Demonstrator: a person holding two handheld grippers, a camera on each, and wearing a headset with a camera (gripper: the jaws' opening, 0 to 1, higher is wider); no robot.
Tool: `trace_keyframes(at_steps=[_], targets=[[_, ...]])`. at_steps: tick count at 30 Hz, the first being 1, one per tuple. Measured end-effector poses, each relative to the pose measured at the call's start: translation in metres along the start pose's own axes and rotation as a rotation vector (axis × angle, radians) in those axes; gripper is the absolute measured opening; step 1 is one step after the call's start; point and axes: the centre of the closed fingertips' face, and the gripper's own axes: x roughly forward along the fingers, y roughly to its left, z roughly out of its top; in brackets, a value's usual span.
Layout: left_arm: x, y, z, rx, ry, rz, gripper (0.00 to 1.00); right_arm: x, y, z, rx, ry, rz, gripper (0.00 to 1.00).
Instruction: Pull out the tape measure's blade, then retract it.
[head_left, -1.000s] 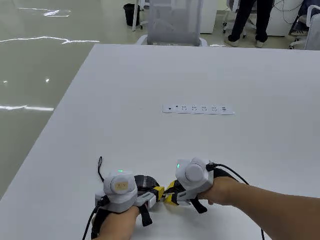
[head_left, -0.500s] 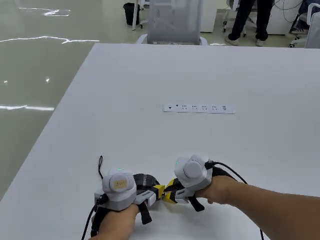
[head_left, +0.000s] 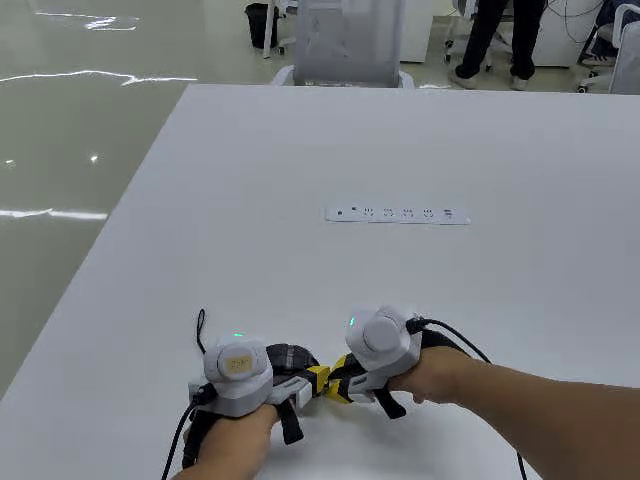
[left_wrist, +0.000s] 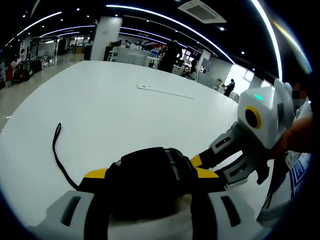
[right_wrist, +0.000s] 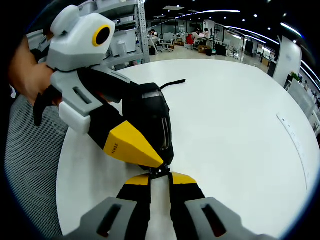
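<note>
— Progress? Where is the tape measure (right_wrist: 150, 120)?
— Near the table's (head_left: 400, 140) near edge, left of the middle, its black case clamped in the left hand-held gripper (left_wrist: 150, 176).
— And the blade?
— Barely out. The right hand-held gripper (right_wrist: 160, 178) is pinched narrow on the blade tip (right_wrist: 161, 171) at the case mouth. I judge the pull just beginning; the full draw and the retraction remain.

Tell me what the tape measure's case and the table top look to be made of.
Tape measure: black case, likely moulded plastic, perhaps with a rubbery grip; mostly matt, with a shinier side panel that catches the ceiling lights.
Table: smooth white top, probably laminate or painted board; even colour, no grain, only a soft sheen.
</note>
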Motion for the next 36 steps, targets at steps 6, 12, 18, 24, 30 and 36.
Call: trace_keyframes(at_steps=[6, 12, 18, 24, 30, 36], targets=[[0.0, 0.0, 0.0, 0.001, -0.004, 0.001, 0.62, 0.002, 0.001, 0.002, -0.009, 0.015, -0.017, 0.14], [0.0, -0.001, 0.0, 0.002, -0.006, -0.003, 0.62, 0.002, 0.001, 0.001, -0.019, 0.002, -0.018, 0.14], [-0.001, -0.001, -0.001, 0.004, 0.001, -0.014, 0.62, -0.001, 0.001, -0.001, -0.004, -0.015, -0.012, 0.15], [0.0, -0.001, -0.002, 0.002, -0.003, -0.031, 0.63, -0.009, 0.004, -0.008, 0.019, -0.015, -0.013, 0.27], [-0.002, -0.003, -0.007, 0.021, 0.049, -0.114, 0.64, -0.026, 0.002, -0.023, 0.08, -0.026, -0.061, 0.4], [-0.013, 0.0, -0.004, 0.124, 0.049, -0.187, 0.6, -0.047, 0.004, -0.031, 0.203, -0.112, -0.12, 0.57]])
